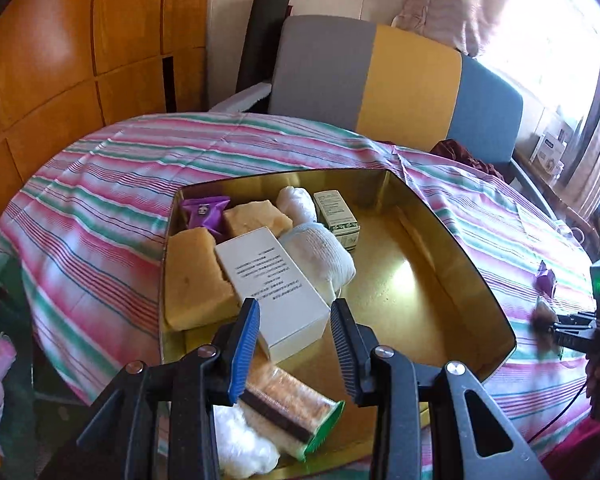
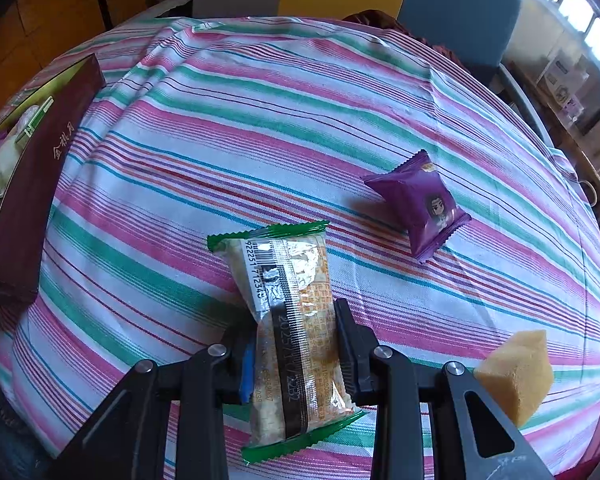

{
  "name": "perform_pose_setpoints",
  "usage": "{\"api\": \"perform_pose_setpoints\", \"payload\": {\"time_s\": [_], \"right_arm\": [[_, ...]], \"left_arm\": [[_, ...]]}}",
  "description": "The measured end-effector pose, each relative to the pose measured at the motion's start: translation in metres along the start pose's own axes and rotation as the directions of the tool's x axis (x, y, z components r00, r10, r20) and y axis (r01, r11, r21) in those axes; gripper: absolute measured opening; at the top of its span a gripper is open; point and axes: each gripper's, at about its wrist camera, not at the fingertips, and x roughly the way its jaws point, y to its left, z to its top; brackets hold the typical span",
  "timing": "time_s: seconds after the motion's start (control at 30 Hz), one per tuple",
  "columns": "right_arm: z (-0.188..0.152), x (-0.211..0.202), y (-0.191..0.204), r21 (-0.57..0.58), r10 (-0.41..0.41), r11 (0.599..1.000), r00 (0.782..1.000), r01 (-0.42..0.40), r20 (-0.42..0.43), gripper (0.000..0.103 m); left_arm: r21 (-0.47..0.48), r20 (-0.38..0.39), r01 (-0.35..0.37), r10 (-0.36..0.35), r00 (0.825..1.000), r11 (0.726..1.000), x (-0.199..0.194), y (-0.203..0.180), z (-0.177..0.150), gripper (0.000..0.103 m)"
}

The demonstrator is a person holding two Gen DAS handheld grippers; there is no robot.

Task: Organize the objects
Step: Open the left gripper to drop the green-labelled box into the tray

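Left wrist view: left gripper [image 1: 294, 322] hangs over the gold-lined tin [image 1: 440, 240] at frame centre, jaws parted, nothing between the pads. Tin sits on the striped tablecloth [image 1: 100, 184]. Left half of the tin holds: purple packet [image 1: 205, 213], 2 yellow sponges [image 1: 198, 276], white box [image 1: 276, 284], white cloth rolls [image 1: 320, 248], small green-printed box [image 1: 337, 220]. At lower centre, under the jaws: a green-edged snack pack [image 1: 292, 416] and white cotton [image 1: 240, 444].

Right wrist view: right gripper [image 2: 296, 340] closed on a second green-edged snack wrapper [image 2: 288, 312], held just above the cloth, lower centre. Purple snack packet [image 2: 418, 204] lies right of centre. Yellow sponge [image 2: 516, 372] at lower right, beside the gripper. Tin's maroon outer wall [image 2: 36, 184] at left edge.
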Motion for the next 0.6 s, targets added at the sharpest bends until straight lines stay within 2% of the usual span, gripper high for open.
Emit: {"api": "perform_pose_setpoints", "payload": {"time_s": [0.6], "right_arm": [[0.0013, 0.0028, 0.0011, 0.000, -0.004, 1.000, 1.000, 0.004, 0.010, 0.033]], "left_arm": [[0.035, 0.018, -0.005, 0.004, 1.000, 0.999, -0.0095, -0.0093, -0.0096, 0.037]]}}
